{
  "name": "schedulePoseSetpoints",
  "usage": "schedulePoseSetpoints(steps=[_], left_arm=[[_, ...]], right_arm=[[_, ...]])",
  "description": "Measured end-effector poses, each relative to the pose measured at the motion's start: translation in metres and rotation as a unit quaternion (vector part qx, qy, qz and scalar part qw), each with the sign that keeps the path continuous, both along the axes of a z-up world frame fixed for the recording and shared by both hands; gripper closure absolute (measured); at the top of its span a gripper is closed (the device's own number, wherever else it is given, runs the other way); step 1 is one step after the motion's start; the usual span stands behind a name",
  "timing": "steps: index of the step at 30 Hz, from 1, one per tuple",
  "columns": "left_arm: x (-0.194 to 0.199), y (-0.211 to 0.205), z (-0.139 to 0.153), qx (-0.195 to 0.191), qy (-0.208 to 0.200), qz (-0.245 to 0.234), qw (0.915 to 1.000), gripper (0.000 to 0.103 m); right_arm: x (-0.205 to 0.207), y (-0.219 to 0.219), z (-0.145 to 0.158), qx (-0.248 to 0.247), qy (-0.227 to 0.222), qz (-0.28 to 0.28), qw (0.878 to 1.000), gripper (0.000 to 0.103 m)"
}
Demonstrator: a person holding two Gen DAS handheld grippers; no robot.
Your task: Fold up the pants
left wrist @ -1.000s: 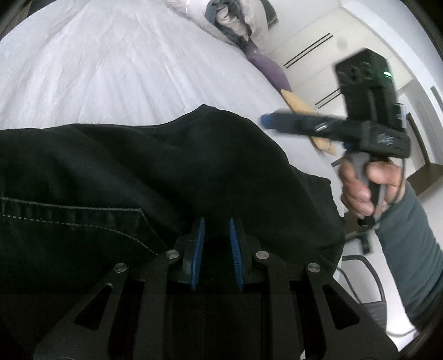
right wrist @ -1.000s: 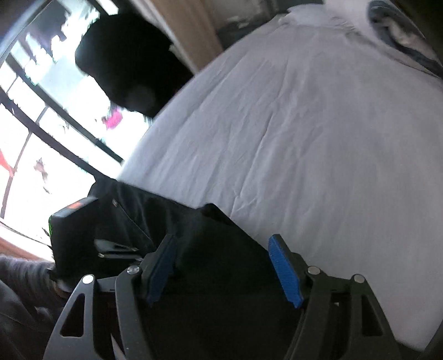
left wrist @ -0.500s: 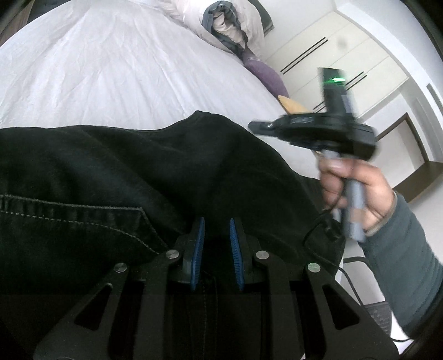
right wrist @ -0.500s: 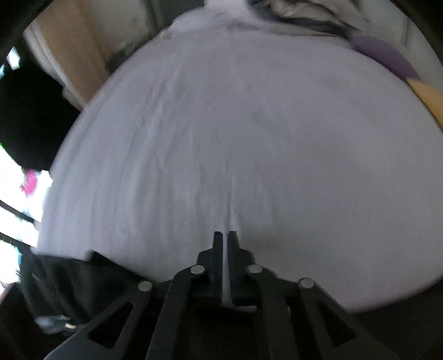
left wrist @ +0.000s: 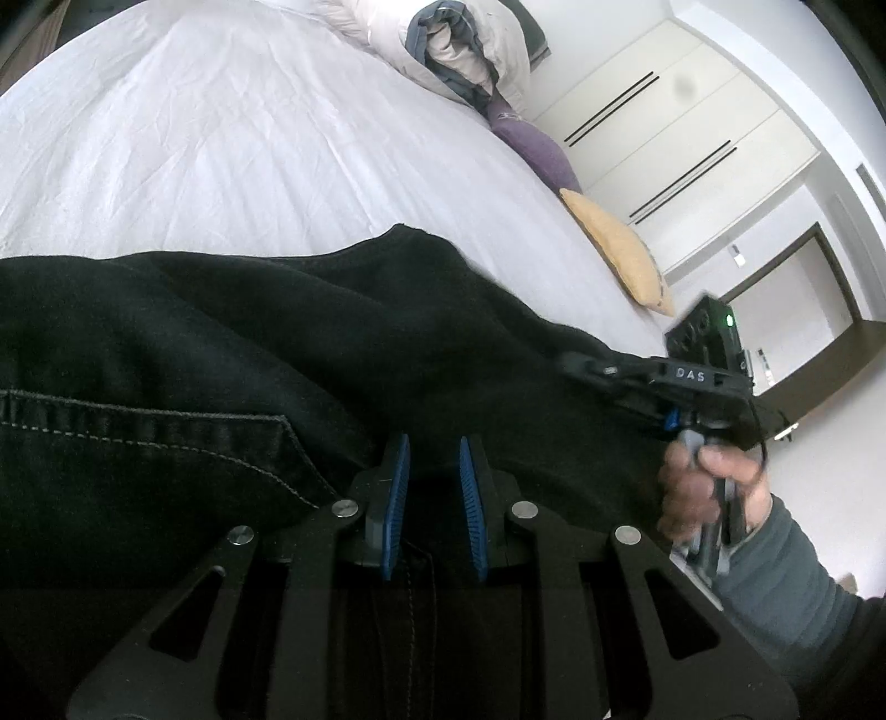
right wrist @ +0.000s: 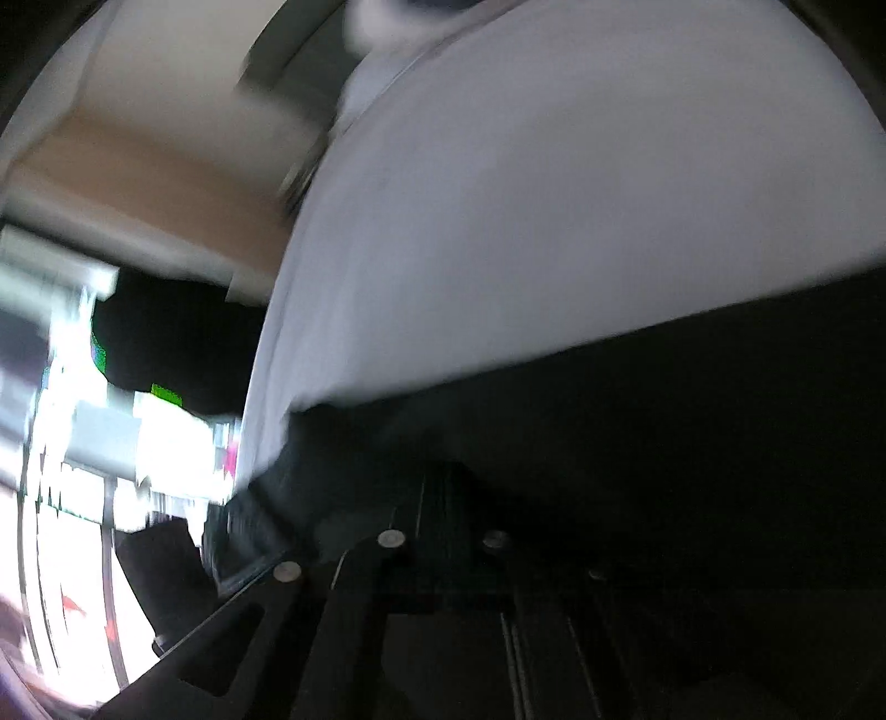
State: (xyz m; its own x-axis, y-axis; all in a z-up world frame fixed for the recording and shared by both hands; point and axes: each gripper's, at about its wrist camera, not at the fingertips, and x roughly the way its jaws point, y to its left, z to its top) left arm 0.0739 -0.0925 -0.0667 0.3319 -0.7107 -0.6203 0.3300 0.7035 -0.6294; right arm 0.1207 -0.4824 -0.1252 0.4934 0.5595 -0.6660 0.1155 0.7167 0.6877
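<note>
Black pants [left wrist: 232, 354] lie bunched at the near edge of a white bed [left wrist: 221, 138]; a back pocket with grey stitching [left wrist: 138, 426] shows at the left. My left gripper [left wrist: 433, 482] sits low on the pants, its blue pads [left wrist: 394, 487] a narrow gap apart with dark cloth and a seam between them. My right gripper [left wrist: 587, 368] shows at the right in the left wrist view, held by a hand and lying against the pants' right edge. The right wrist view is blurred; black cloth [right wrist: 637, 443] covers its fingers, so their state is hidden.
A rolled duvet and pillows [left wrist: 470, 50], a purple pillow [left wrist: 531, 144] and a yellow pillow [left wrist: 620, 249] lie along the bed's far right side. White wardrobe doors [left wrist: 692, 138] stand behind. A bright window [right wrist: 83, 443] is at the left of the right wrist view.
My right gripper has come down from above the bed to the right edge of the pants, and its view has swung left. My left gripper has not moved.
</note>
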Motion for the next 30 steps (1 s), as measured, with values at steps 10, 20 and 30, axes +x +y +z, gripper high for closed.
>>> schedulePoseSetpoints(steps=[10,20,30], left_arm=[[-0.001,-0.004,0.001,0.005,-0.002,0.002,1.0000,0.085],[-0.002,-0.009,0.004,0.015,0.000,0.006,0.9999,0.085],[-0.004,-0.011,0.007,0.020,-0.001,0.013,0.9997,0.085]], right_arm=[[-0.151,-0.240,0.018,-0.097,-0.011,-0.386,0.917,0.099],[-0.176,-0.127,0.039,0.049,-0.120,-0.176,0.976,0.049],[-0.229,-0.231,-0.001,-0.004,-0.052,-0.378,0.924,0.103]])
